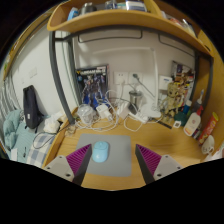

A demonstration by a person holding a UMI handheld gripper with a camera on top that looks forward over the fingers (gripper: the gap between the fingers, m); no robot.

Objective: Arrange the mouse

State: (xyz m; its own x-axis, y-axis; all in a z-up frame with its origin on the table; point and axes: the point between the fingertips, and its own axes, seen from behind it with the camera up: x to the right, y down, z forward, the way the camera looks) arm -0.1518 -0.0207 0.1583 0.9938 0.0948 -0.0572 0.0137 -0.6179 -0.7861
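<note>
glossy plastic mouse point(100, 152), matt grey mat point(108, 158), smooth wooden desk point(160, 140)

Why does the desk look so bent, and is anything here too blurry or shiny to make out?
In the gripper view the wide-angle lens bows the desk and the shelf into curves. Light is soft and even, with no strong glare. The pale mouse on the grey mat between the open fingers is clear; the cables and small items behind blur together.
</note>
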